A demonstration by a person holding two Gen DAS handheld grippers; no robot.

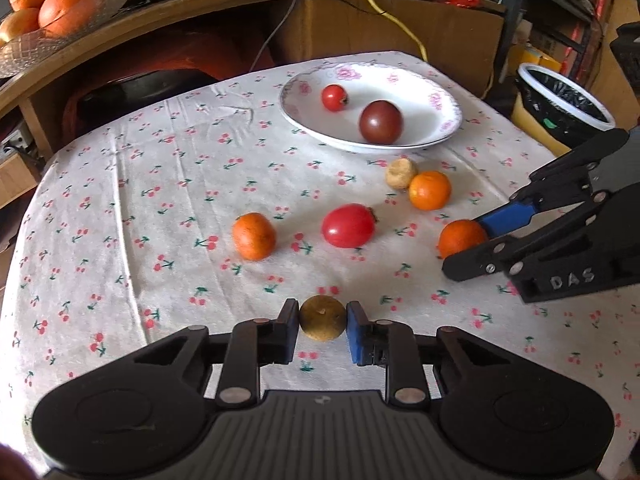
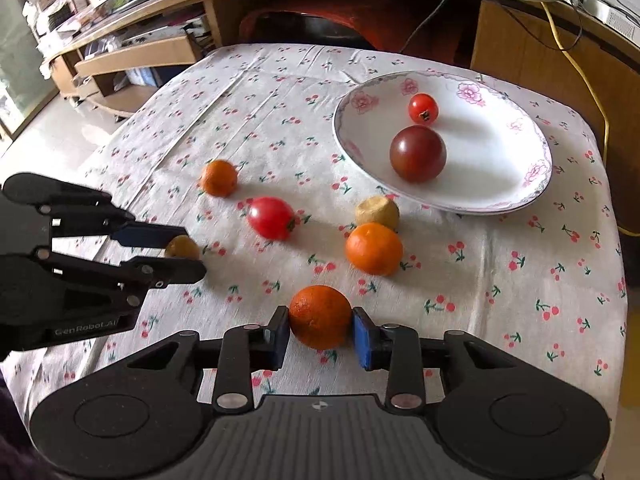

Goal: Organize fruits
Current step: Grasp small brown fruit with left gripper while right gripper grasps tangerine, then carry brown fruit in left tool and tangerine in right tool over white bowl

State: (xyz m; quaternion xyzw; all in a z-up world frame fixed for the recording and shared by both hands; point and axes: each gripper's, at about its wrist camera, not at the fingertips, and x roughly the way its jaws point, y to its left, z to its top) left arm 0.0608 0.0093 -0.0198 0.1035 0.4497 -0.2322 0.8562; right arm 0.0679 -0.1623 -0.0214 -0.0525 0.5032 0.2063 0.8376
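Observation:
My left gripper (image 1: 322,320) is shut on a small brown round fruit (image 1: 322,318) low over the cherry-print tablecloth; the right wrist view shows this gripper (image 2: 185,252) and fruit (image 2: 182,247) at the left. My right gripper (image 2: 320,328) is shut on an orange (image 2: 320,316), seen from the left wrist as gripper (image 1: 466,242) and orange (image 1: 460,238). A flowered white plate (image 1: 440,96) (image 2: 500,184) holds a small red tomato (image 1: 334,97) and a dark purple one (image 1: 380,121). Loose on the cloth lie a red tomato (image 1: 348,226), two oranges (image 1: 254,236) (image 1: 430,190) and a beige fruit (image 1: 401,173).
A glass bowl of oranges (image 1: 48,8) sits on the wooden shelf at the back left. A bin lined with a black bag (image 1: 560,100) stands off the table's right edge. Cables (image 1: 400,28) hang behind the table over a cardboard box.

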